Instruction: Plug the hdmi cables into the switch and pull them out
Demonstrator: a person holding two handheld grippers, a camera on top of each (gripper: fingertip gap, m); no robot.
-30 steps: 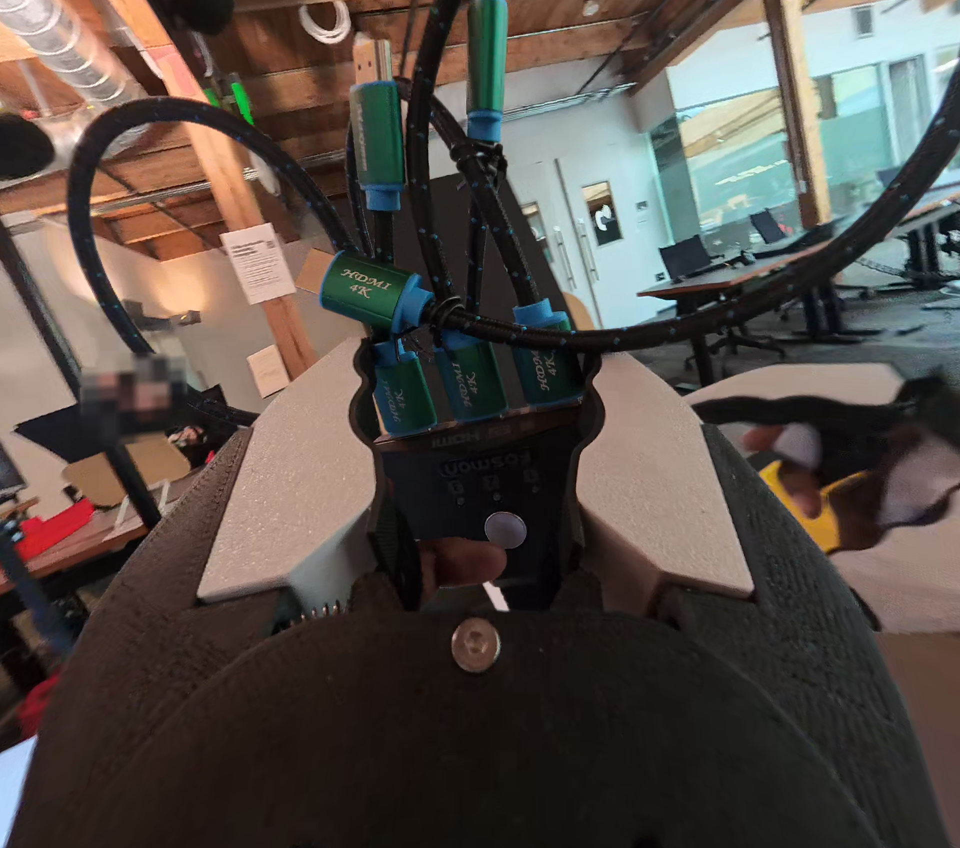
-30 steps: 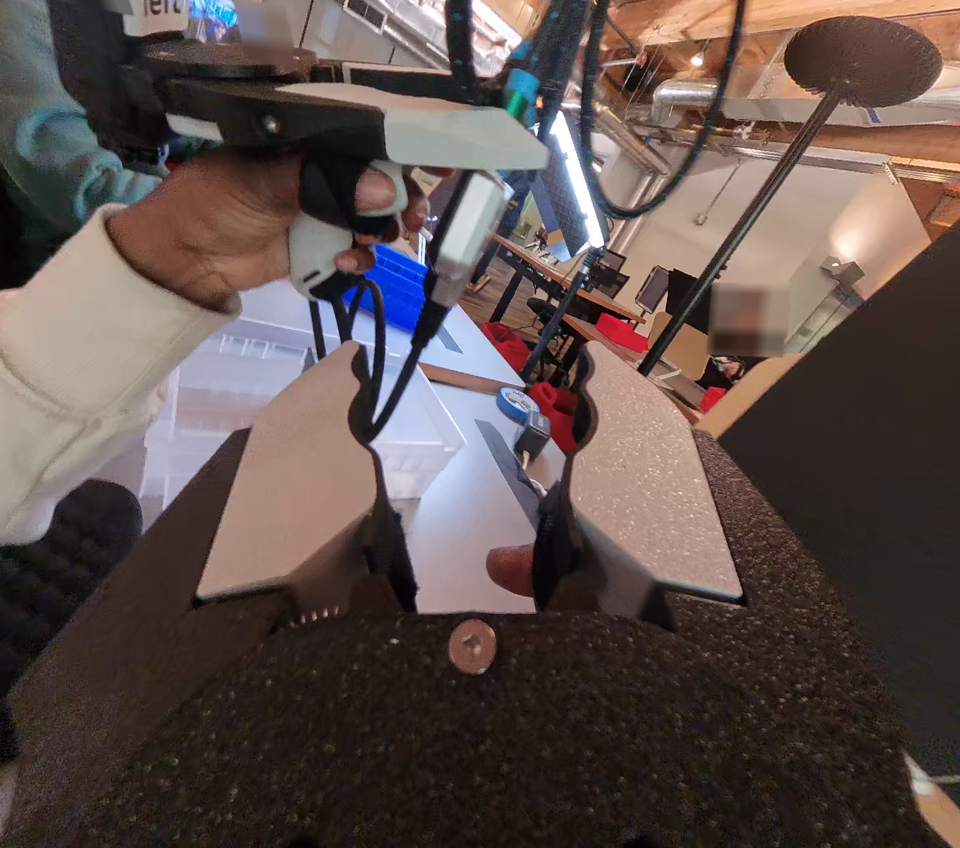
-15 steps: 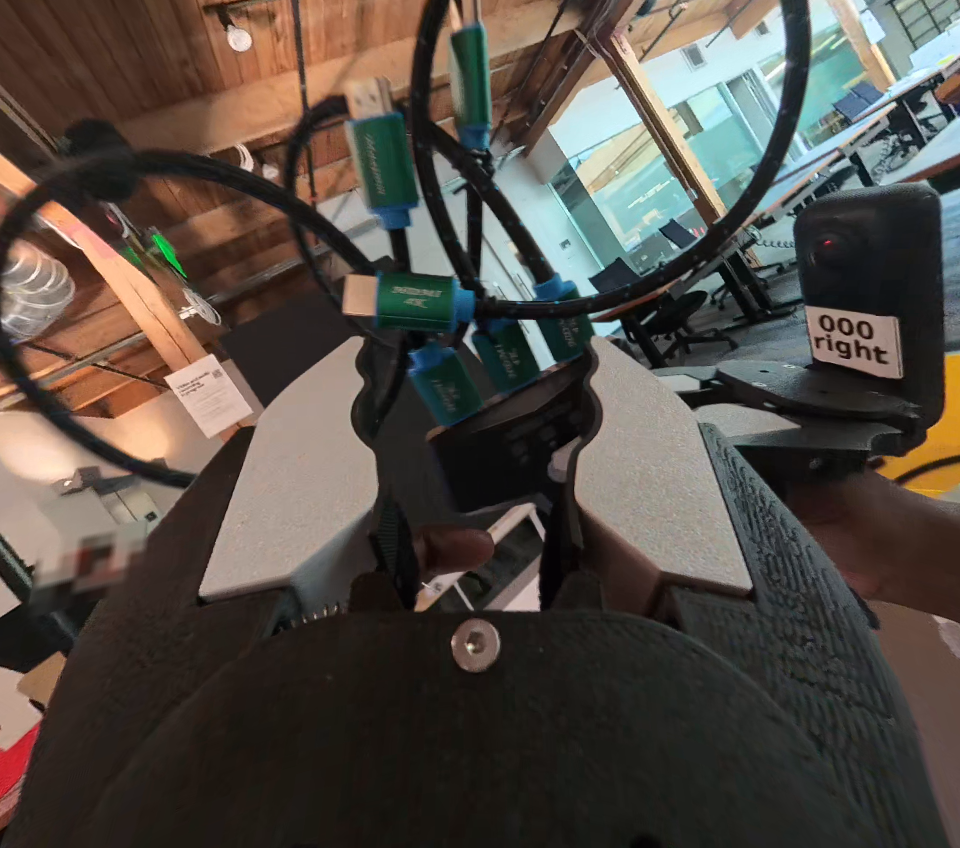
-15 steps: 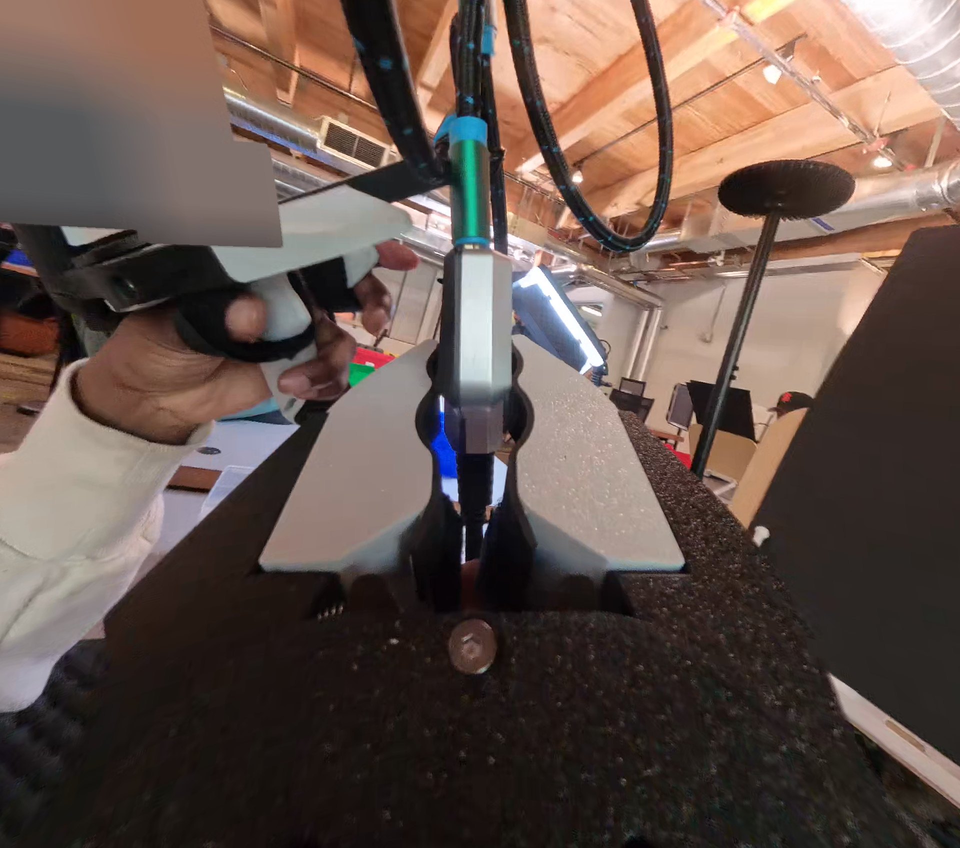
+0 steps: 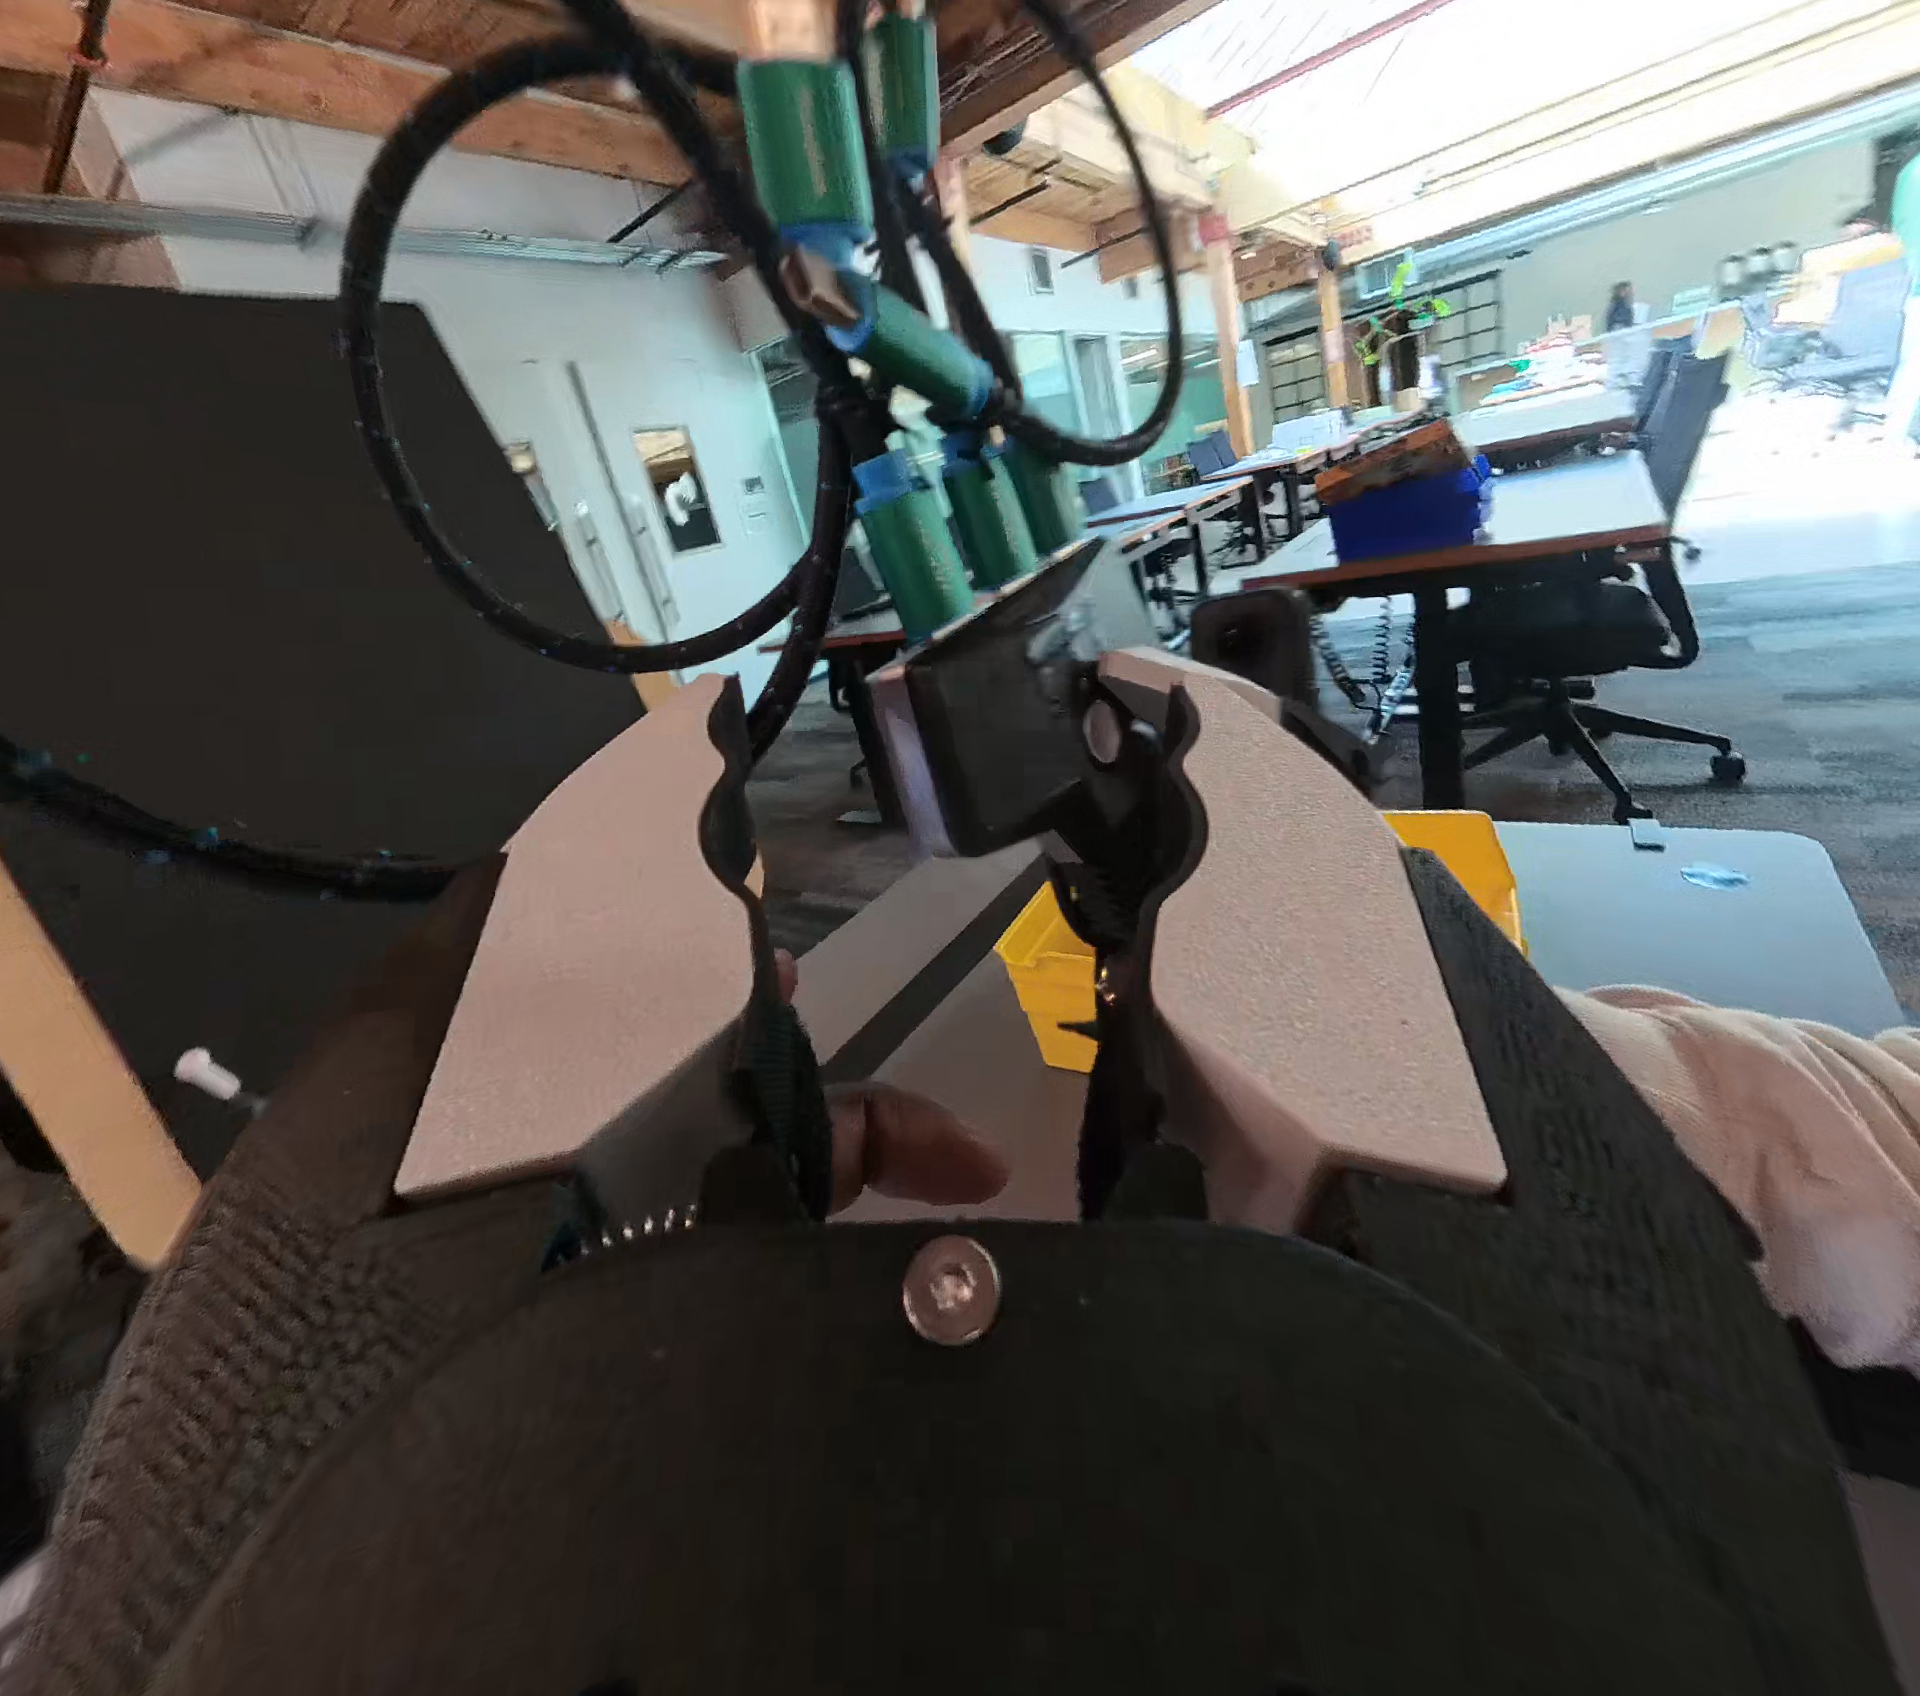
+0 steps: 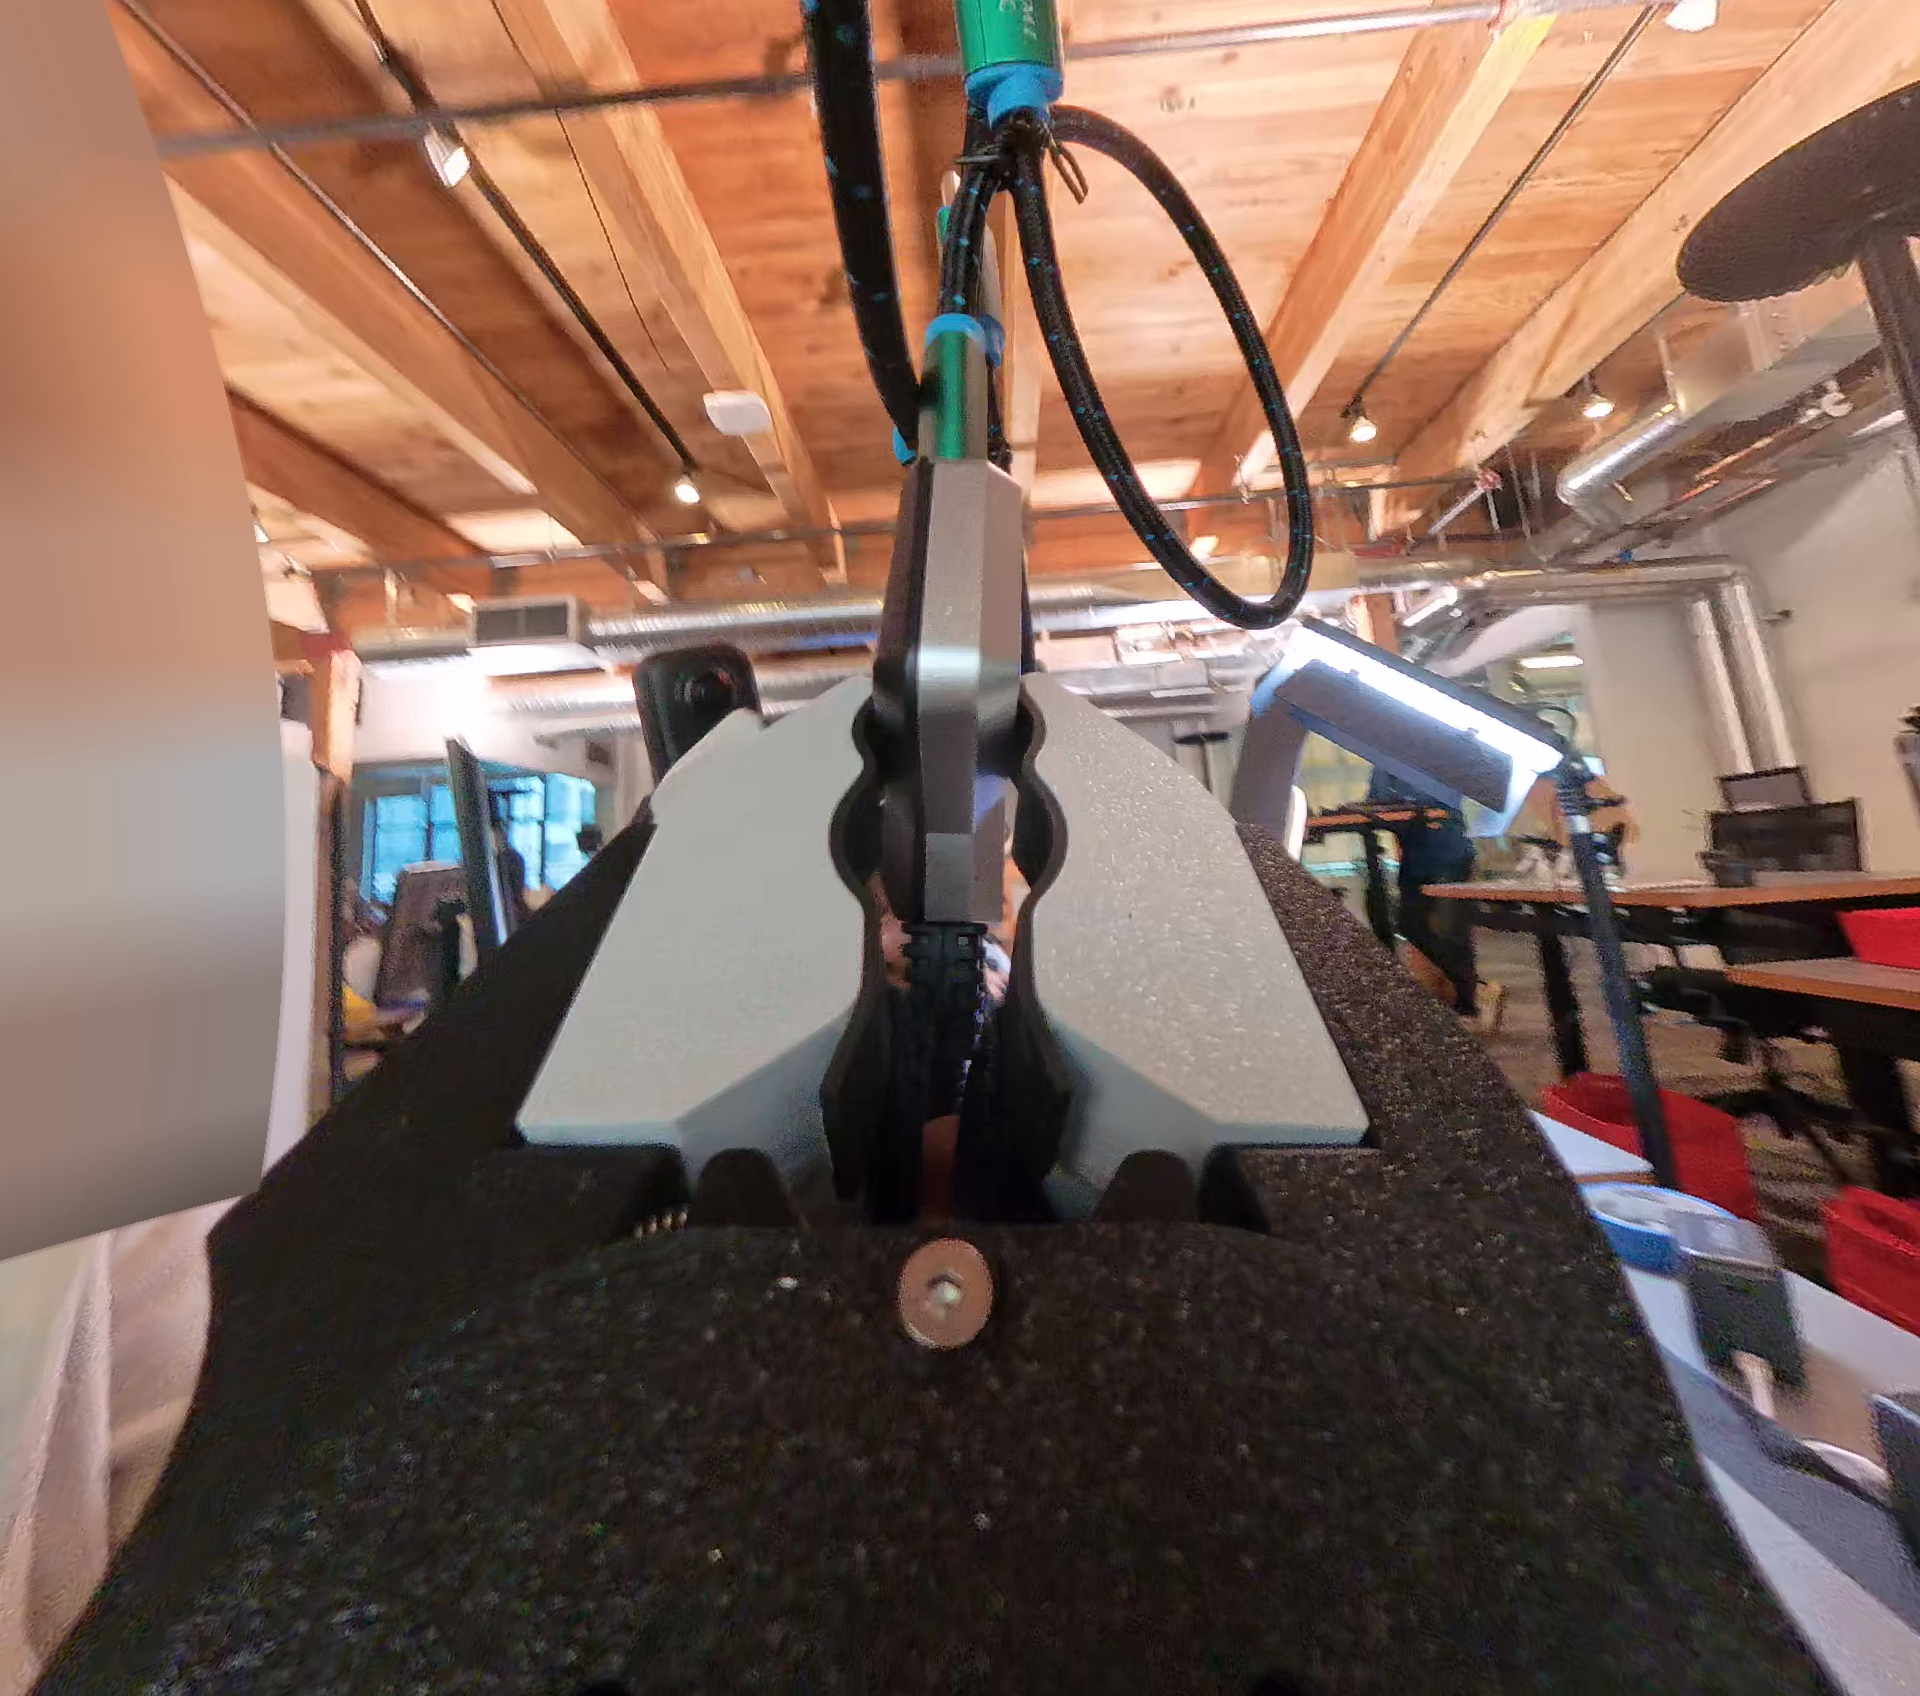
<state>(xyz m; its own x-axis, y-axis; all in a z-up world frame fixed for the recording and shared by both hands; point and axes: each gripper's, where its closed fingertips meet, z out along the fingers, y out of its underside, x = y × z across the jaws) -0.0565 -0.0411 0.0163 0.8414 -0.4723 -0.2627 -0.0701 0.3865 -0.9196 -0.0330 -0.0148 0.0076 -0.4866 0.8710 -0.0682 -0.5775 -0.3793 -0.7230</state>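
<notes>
Right hand-held gripper clamped, left hand-held gripper spread apart, both tilted upward.

Right hand-held gripper (image 6: 940, 773): the two grey fingers (image 6: 1164, 940) are drawn nearly together, pinching the switch (image 6: 951, 670) at their tips, pointed up toward the ceiling. Left hand-held gripper (image 5: 951, 742): jaws stand wide, left finger (image 5: 613, 950) free, right finger's inner edge just beside the switch's corner; contact unclear. A fingertip (image 5: 914, 1158) of the person shows between the left gripper's finger bases. A cream sleeve (image 5: 1745, 1158) shows at the right edge of the left wrist view.
</notes>
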